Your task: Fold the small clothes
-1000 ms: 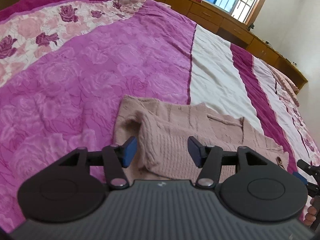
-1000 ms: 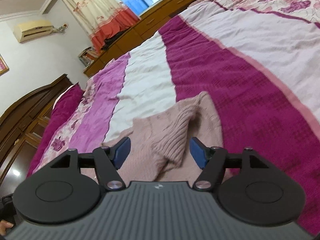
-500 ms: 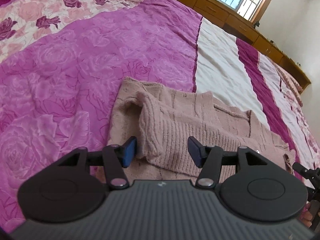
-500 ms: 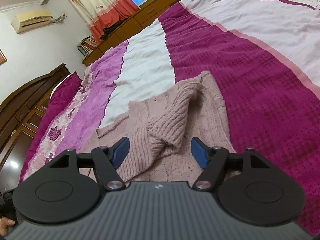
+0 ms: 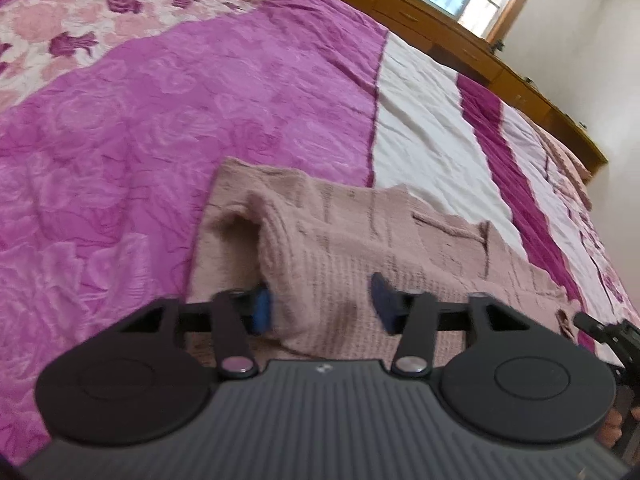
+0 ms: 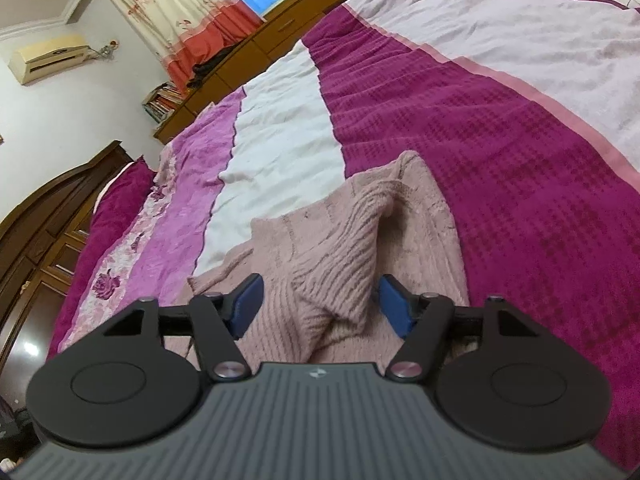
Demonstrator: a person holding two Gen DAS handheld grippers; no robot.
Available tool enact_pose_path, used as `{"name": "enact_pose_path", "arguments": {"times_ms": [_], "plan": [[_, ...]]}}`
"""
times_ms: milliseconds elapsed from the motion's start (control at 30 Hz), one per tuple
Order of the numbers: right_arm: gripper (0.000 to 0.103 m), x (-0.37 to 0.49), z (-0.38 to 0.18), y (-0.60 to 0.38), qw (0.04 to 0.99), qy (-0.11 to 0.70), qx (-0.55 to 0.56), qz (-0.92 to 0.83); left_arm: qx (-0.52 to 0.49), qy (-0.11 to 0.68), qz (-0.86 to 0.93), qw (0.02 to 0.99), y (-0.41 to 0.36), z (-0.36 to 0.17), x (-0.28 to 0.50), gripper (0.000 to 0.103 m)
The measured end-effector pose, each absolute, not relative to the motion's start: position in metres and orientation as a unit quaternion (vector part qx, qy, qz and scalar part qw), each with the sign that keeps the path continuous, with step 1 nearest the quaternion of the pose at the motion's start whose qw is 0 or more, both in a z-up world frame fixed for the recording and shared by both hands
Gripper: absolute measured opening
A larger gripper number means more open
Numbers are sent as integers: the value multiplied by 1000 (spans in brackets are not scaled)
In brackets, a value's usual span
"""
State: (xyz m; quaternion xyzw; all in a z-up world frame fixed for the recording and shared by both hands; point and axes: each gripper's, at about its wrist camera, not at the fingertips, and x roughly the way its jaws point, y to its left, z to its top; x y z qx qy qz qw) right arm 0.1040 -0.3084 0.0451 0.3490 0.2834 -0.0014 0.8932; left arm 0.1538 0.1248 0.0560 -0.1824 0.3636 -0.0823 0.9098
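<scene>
A dusty-pink knit sweater (image 5: 360, 232) lies flat on the bedspread with both sleeves folded in over its body. In the left wrist view, my left gripper (image 5: 322, 306) straddles the ribbed end of one folded sleeve (image 5: 316, 264). Its jaws are closing, the left pad (image 5: 262, 310) is at the sleeve's edge, and the other pad is still off the knit. In the right wrist view the sweater (image 6: 424, 216) reaches toward the dark magenta stripe. My right gripper (image 6: 320, 306) has the other sleeve's cuff (image 6: 344, 264) between its closing jaws, with gaps on both sides.
The striped bedspread (image 5: 160, 128) in pink, white and magenta spreads wide around the sweater. Low wooden cabinets (image 5: 460, 44) and a window run along the far side. A dark wardrobe (image 6: 44, 240) stands at the left in the right wrist view. A hand's fingers (image 5: 612, 428) show at the lower right.
Both grippers have come lower and closer to the sweater. Each sleeve end now sits deeper between the pads. The left jaws look slightly narrower.
</scene>
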Motion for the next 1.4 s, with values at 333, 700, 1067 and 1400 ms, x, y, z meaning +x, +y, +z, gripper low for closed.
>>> {"name": "enact_pose_path", "arguments": {"times_ms": [333, 700, 1067, 1400], "plan": [[11, 123, 69, -320, 888, 252, 382, 39, -207, 330, -89, 917, 137, 86, 177, 11], [12, 204, 61, -320, 888, 264, 377, -13, -158, 334, -30, 929, 121, 81, 259, 14], [73, 192, 76, -330, 925, 206, 318, -22, -145, 322, -14, 935, 133, 81, 250, 48], [72, 175, 76, -324, 944, 242, 226, -1, -122, 335, -27, 934, 135, 82, 226, 49]]}}
